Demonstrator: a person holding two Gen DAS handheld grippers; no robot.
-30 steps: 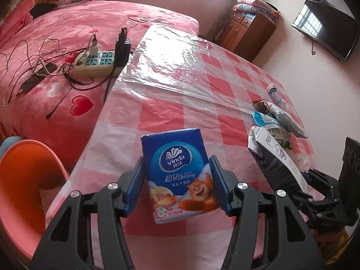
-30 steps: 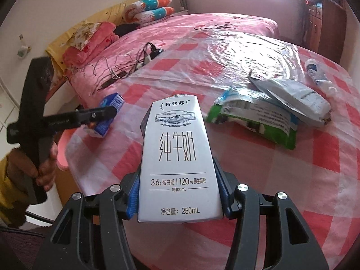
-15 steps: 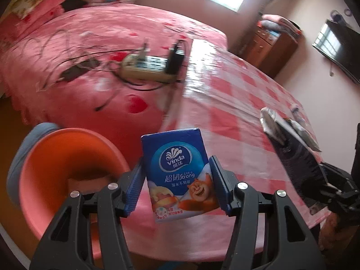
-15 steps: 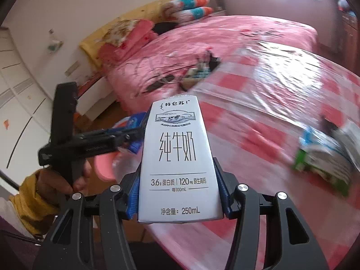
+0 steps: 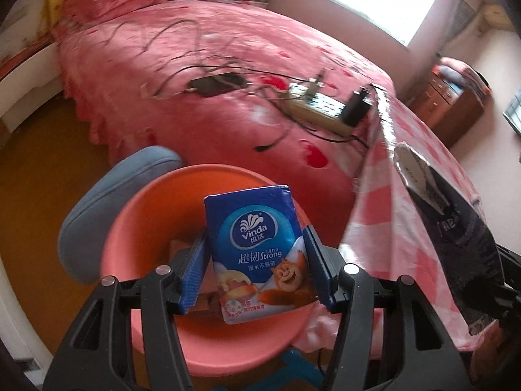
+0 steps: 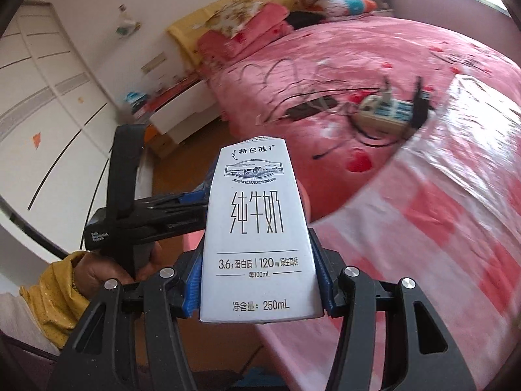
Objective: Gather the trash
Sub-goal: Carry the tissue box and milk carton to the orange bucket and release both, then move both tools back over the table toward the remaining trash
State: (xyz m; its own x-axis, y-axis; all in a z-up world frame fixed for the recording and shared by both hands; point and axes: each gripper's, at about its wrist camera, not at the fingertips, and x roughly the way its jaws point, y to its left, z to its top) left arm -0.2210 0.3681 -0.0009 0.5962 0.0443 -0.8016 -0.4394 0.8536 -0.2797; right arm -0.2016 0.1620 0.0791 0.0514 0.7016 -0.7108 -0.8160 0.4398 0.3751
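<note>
My left gripper (image 5: 255, 272) is shut on a blue Vinda tissue pack (image 5: 255, 251) and holds it over the open mouth of an orange plastic bin (image 5: 136, 228) beside the table. Some brown scraps lie in the bin. My right gripper (image 6: 257, 280) is shut on a white 250 mL milk carton (image 6: 257, 244), held upright off the table's left edge. The carton also shows in the left wrist view (image 5: 446, 228) at the right. The left gripper shows in the right wrist view (image 6: 146, 215), left of the carton.
The table with a pink checked cloth (image 6: 439, 228) is at the right. A pink bed (image 5: 195, 81) behind holds a power strip (image 5: 319, 107) and tangled cables. A blue-grey cushion (image 5: 107, 202) sits left of the bin. A wooden dresser (image 5: 449, 104) stands at the far right.
Both grippers swung left off the table with their loads. The tissue pack now hangs over the orange bin, and the milk carton has moved past the table's edge beside it.
</note>
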